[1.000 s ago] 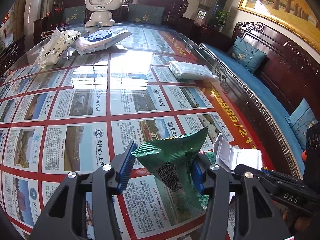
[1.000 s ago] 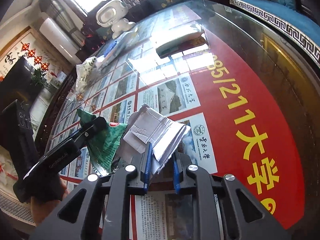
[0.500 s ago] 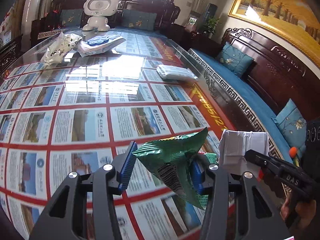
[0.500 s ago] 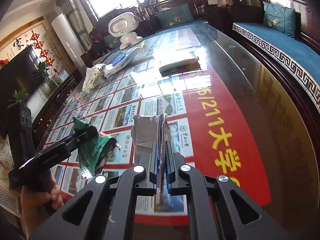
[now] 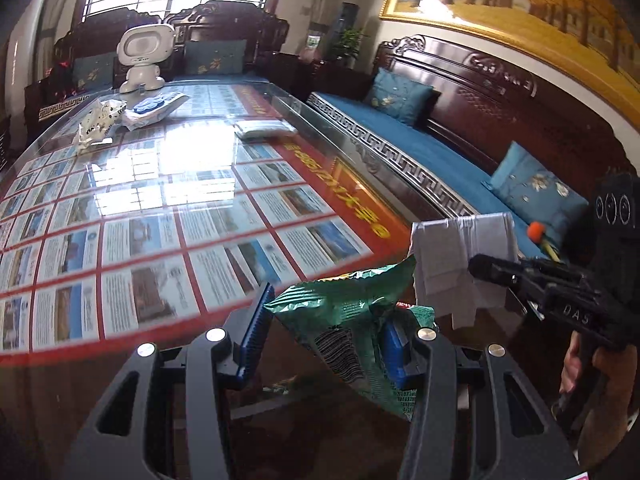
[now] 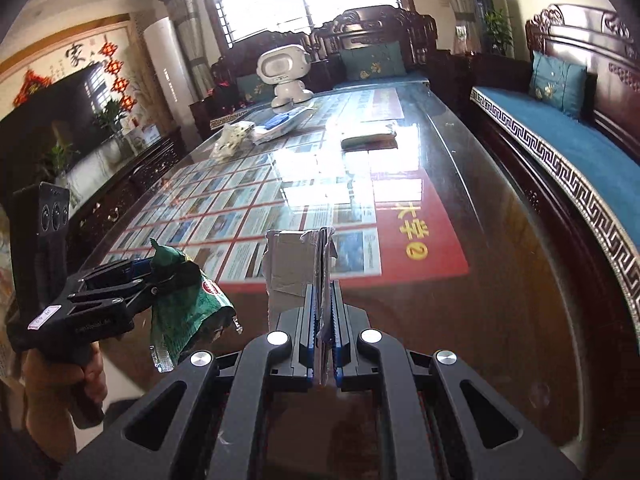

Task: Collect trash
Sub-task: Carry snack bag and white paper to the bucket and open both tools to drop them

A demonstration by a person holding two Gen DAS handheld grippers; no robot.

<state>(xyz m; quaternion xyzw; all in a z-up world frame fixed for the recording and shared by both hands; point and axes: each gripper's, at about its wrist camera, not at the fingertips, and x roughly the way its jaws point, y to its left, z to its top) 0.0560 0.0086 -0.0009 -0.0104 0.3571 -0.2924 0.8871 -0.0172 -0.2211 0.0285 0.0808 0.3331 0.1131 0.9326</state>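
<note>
My left gripper (image 5: 324, 320) is shut on a crumpled green snack wrapper (image 5: 344, 312) and holds it in the air past the near edge of the glass table (image 5: 168, 208). The wrapper also shows in the right wrist view (image 6: 180, 300). My right gripper (image 6: 322, 312) is shut on a flattened grey-white paper box (image 6: 296, 260) and holds it upright above the table's near end. The box also shows in the left wrist view (image 5: 460, 264), just right of the wrapper.
On the far part of the table lie a white printed bag (image 5: 96, 124), a wipes pack with a blue lid (image 5: 154, 106), a flat white packet (image 5: 264, 129) and a white robot toy (image 5: 144, 58). A wooden sofa with blue cushions (image 5: 420, 148) runs along the right.
Both grippers have lifted and pulled back from the table with their loads. The right gripper has closed tighter on the paper box, which now stands flat and upright.
</note>
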